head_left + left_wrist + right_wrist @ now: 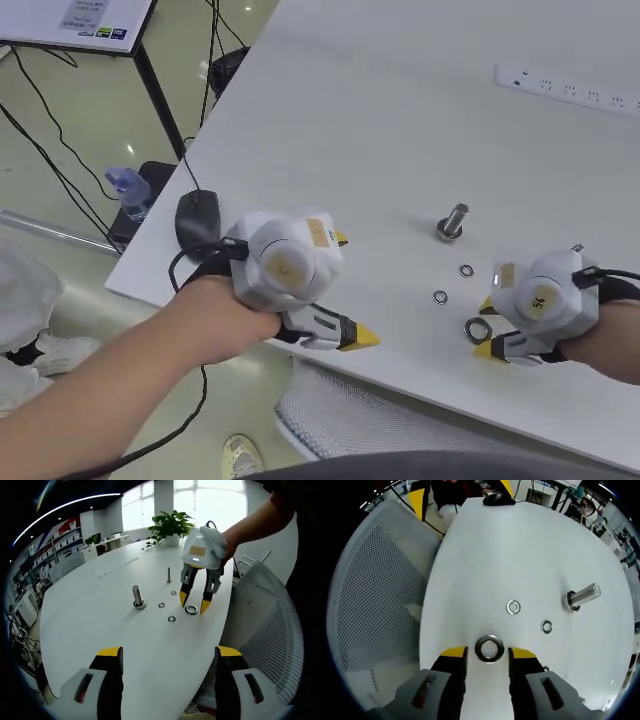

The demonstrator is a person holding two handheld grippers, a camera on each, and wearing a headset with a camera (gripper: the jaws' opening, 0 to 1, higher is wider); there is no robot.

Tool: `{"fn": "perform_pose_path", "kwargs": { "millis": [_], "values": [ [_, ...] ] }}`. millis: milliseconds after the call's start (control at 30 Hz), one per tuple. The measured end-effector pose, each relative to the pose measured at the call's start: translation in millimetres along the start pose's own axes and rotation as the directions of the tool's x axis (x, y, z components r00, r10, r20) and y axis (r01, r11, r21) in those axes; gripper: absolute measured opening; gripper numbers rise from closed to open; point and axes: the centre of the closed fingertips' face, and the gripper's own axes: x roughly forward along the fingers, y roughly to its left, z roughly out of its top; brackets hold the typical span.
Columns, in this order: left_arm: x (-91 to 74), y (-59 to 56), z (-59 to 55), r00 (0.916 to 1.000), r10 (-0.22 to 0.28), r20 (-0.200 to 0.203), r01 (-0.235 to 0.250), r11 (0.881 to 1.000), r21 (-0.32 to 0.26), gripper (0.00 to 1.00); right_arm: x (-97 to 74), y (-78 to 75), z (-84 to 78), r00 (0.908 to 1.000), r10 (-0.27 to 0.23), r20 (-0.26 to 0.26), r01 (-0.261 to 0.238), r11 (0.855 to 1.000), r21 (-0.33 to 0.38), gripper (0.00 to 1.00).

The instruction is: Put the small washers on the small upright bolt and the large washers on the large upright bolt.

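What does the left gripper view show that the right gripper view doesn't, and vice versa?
Left gripper view adds: the right hand-held gripper seen from outside, the small upright bolt behind it, and a potted plant at the far end of the table.
Right gripper view adds: a computer mouse near the table's far edge, plus a close look down at its jaws standing apart either side of the large washer.
Shared: large upright bolt, that large washer, smaller loose washers, white table, mesh chair.

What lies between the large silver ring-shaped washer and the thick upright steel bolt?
Two small silver washers lying flat on the white tabletop, in the head view.
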Motion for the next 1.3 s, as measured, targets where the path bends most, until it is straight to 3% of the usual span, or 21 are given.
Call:
{"fn": "perform_pose_path", "kwargs": {
  "millis": [300, 433, 600, 700, 967, 1300],
  "values": [
    [-1.8, -1.6, 0.1, 1.0, -0.003, -0.003, 0.003, 1.0, 0.015, 0.73, 0.1, 1.3, 1.3, 0.9999, 0.001, -0.017, -0.001, 1.0, 0.004, 0.32],
    [-1.8, -1.7, 1.3, 1.0, -0.005, 0.001, 0.005, 1.0, 0.016, 0.72, 0.0, 0.1, 1.4, 0.9996, -0.006, -0.027, 0.006, 1.0, 0.004, 0.25],
    [-1.2, -3.0, 1.0, 1.0, -0.008, -0.001, 0.008, 1.0, 0.016, 0.71, 0.3, -0.1, 0.9, 0.9993, -0.009, -0.037, 0.009, 1.0, 0.004, 0.24],
    [-2.0, -2.5, 1.5, 1.0, -0.006, -0.004, 0.006, 1.0, 0.016, 0.71, -0.6, -1.5, 1.4, 0.9997, -0.012, -0.019, 0.013, 0.999, 0.042, 0.23],
    [-1.3, -2.7, 3.0, 1.0, -0.005, -0.001, 0.005, 1.0, 0.012, 0.69, -0.7, -3.0, 1.4, 1.0, -0.007, -0.003, 0.007, 0.998, 0.064, 0.21],
    [0.9, -3.2, 3.2, 1.0, -0.001, -0.002, 0.001, 1.0, 0.006, 0.69, -7.9, -5.2, -1.6, 0.9996, 0.021, -0.021, -0.018, 0.995, 0.097, 0.21]
  ]
}}
